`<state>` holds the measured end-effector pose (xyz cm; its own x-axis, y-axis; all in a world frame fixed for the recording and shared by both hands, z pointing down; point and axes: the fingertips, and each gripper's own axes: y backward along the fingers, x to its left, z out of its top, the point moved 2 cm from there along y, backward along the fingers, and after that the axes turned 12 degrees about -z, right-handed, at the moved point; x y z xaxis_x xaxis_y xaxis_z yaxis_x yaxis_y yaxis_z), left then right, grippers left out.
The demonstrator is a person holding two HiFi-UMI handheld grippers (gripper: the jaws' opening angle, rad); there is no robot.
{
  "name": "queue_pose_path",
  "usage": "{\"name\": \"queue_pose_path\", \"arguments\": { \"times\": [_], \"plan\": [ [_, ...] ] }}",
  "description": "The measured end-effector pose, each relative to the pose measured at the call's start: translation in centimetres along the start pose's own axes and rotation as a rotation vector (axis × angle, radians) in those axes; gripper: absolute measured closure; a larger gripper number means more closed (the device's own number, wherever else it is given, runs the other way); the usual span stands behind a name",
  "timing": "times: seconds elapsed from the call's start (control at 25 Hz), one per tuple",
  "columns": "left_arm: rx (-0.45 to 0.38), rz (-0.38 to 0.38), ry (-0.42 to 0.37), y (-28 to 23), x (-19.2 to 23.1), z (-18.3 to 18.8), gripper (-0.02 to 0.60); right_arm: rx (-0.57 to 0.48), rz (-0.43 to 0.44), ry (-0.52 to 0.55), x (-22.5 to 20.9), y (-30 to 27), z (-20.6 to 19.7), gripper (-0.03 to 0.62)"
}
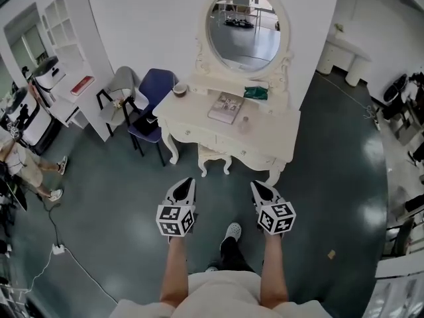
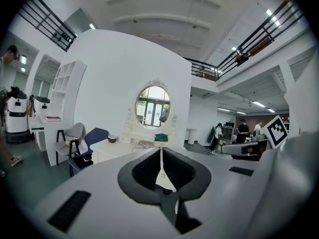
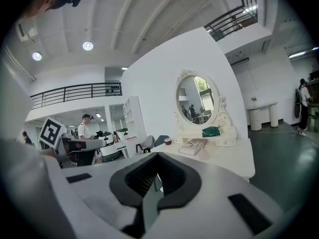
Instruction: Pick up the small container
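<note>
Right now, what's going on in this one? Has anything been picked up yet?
A person stands back from a white dressing table, holding the left gripper and the right gripper out in front, above the floor. Both have their jaws together and hold nothing. What looks like the small container sits on the tabletop, just right of a book, well out of reach of either gripper. The pickup has not started.
</note>
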<state>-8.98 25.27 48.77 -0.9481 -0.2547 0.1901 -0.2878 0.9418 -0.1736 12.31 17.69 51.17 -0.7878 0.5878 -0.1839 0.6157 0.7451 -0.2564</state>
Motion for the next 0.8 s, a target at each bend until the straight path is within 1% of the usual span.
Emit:
{"name": "queue_pose_path", "arguments": {
  "times": [0.12,0.32,0.44,0.52,0.68,0.8],
  "plan": [
    [0.007,-0.002,0.005,-1.6,1.1,0.1,0.549,0.004,0.0,-0.003,-0.7,-1.7,0.2,0.579],
    [-0.008,-0.04,0.007,-4.9,2.8,0.5,0.551,-0.017,-0.006,-0.017,-2.2,-4.6,0.4,0.577],
    [-0.002,-0.06,0.002,-7.8,3.5,1.2,0.551,0.002,-0.002,-0.007,-3.4,-6.6,0.6,0.574],
    [-0.004,-0.072,-0.003,-9.5,3.7,2.1,0.549,0.011,-0.005,0.001,-4.3,-7.9,1.3,0.508],
    [-0.004,-0.093,-0.027,-12.5,4.0,4.0,0.549,-0.008,-0.004,-0.007,-6.0,-10.3,3.6,0.482],
    [-0.008,-0.093,-0.036,-14.3,4.6,4.9,0.551,-0.013,0.021,-0.01,-6.9,-12.3,4.7,0.468]
  ]
}}
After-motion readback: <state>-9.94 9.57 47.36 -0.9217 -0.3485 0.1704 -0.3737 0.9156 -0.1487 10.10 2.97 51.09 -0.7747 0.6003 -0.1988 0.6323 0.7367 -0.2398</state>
